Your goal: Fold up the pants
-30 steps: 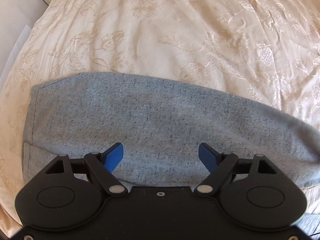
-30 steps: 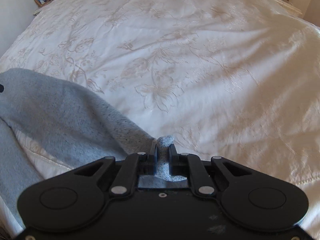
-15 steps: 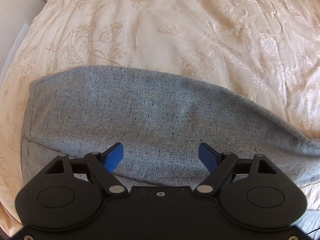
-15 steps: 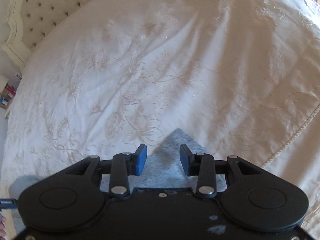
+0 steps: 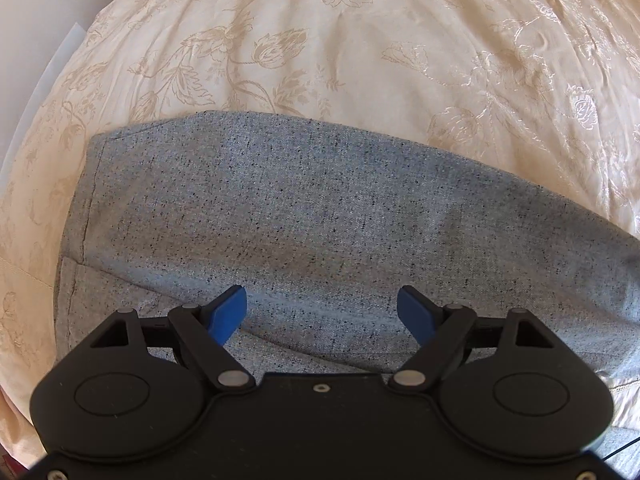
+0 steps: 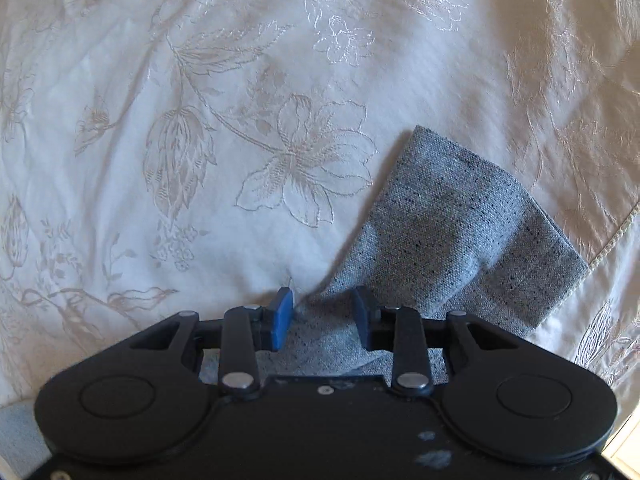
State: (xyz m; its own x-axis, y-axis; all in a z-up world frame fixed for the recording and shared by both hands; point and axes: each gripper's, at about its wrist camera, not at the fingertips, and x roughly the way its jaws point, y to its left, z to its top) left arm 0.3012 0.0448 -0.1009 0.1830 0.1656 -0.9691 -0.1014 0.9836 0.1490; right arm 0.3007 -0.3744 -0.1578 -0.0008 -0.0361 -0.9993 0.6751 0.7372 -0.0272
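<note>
On the bedspread (image 6: 160,60), pants (image 5: 320,220) were released by both parted, empty grippers (image 5: 322,312) (image 6: 322,316); fabric could be snagged.

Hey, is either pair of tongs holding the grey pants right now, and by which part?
Nothing is held. The left tongs are spread wide over the grey pants; the right tongs stand open around a cuff end.
</note>
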